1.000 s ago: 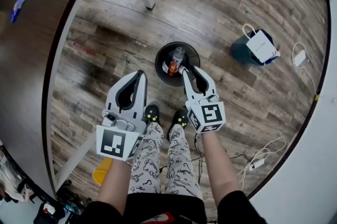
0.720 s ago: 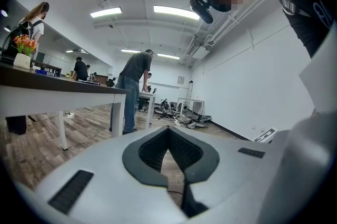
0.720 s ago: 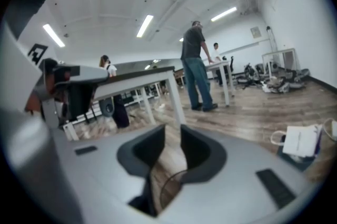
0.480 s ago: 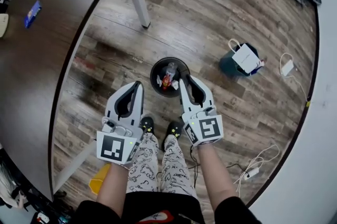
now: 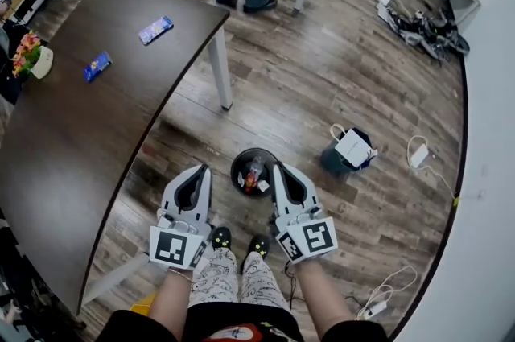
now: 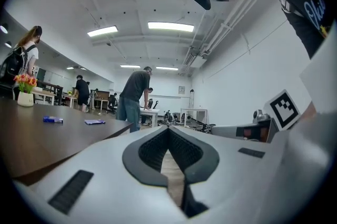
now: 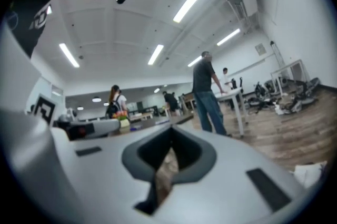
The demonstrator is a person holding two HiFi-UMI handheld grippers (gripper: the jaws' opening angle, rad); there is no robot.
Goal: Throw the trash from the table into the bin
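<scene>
Done: the round black bin already holds a crumpled red wrapper and some clear plastic.
Left for you: a flat blue wrapper and a smaller blue packet, on the matte dark tabletop, well apart from the bin.
Left gripper: just beside the bin, jaws together, empty.
Right gripper: bin's other side, jaws just closed, nothing between them.
</scene>
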